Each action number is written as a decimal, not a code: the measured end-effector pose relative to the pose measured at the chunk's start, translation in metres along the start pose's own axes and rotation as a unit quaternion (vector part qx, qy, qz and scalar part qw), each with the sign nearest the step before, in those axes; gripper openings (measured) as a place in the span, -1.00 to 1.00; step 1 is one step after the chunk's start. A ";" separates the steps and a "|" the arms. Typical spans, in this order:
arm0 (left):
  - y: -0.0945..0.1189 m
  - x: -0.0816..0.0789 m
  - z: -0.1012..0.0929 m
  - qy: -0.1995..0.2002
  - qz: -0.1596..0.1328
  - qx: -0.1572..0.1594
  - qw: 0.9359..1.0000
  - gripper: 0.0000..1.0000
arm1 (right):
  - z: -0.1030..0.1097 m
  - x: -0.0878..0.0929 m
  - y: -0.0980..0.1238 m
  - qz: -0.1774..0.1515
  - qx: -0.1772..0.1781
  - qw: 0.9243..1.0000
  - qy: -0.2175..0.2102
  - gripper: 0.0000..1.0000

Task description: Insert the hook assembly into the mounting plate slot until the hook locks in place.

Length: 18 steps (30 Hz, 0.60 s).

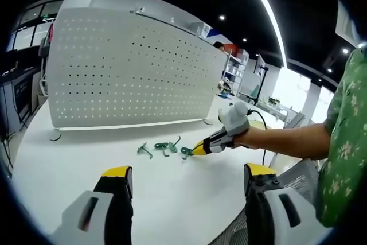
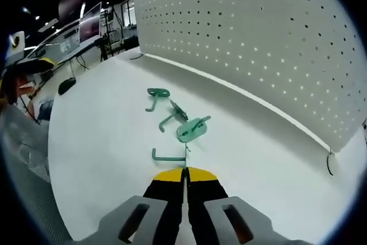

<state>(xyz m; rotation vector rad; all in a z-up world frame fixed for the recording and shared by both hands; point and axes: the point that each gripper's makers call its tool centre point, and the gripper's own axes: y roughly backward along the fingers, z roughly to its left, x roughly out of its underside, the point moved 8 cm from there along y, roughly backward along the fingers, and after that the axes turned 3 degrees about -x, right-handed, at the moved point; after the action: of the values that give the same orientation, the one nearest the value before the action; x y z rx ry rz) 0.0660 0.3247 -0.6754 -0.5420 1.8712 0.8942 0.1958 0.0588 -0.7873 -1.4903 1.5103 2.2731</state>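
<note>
- Bench (image 1: 172,199) is white and mostly bare; its near edge curves down toward the left claw (image 1: 186,185), with free surface all around the hooks.
- Pegboard (image 1: 132,73) stands upright along the far side on small feet, white and dotted with holes.
- Green hooks (image 2: 172,116) lie loose mid-bench, well short of the pegboard.
- Right claw (image 2: 184,177) has its yellow tips pressed together, seemingly pinching a thin green hook (image 2: 169,156) at its end.
- Left claw is spread wide, holding nothing.
- Room behind: dark ceiling with spot lights, shelving, bright windows.
</note>
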 end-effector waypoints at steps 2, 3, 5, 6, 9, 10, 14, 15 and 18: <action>0.000 0.000 0.000 0.000 0.000 0.001 1.000 0.63 | -0.001 0.000 0.000 -0.002 -0.003 1.000 -0.017 -1.00; 0.000 0.000 0.000 0.000 -0.001 0.000 1.000 0.63 | -0.001 0.001 0.000 -0.003 -0.004 1.000 -0.029 -1.00; 0.001 0.000 0.000 0.000 -0.001 0.000 1.000 0.63 | -0.002 0.001 0.000 -0.009 -0.004 0.998 -0.057 -1.00; 0.001 0.000 0.000 0.000 -0.001 0.000 1.000 0.63 | -0.003 0.002 0.000 -0.014 -0.005 0.998 -0.066 -1.00; 0.001 0.000 0.000 0.000 -0.003 -0.001 1.000 0.62 | -0.004 0.004 0.000 -0.022 -0.016 0.995 -0.097 -1.00; 0.001 0.000 0.000 0.000 -0.004 -0.001 1.000 0.62 | -0.004 0.005 0.001 -0.024 -0.018 0.994 -0.107 -1.00; 0.002 0.000 -0.001 0.000 -0.005 -0.001 1.000 0.62 | -0.005 0.008 0.002 -0.033 -0.022 0.990 -0.134 -1.00; 0.002 0.000 -0.001 0.000 -0.005 -0.001 1.000 0.62 | -0.005 0.008 0.001 -0.034 -0.023 0.989 -0.139 -1.00; 0.001 0.000 -0.001 0.000 -0.006 0.001 1.000 0.61 | -0.004 0.009 0.002 -0.037 -0.026 0.987 -0.153 -1.00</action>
<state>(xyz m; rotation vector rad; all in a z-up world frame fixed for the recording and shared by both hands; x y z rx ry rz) 0.0644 0.3246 -0.6741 -0.5514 1.8676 0.8849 0.1922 0.0509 -0.7925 -1.1176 1.2986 2.3787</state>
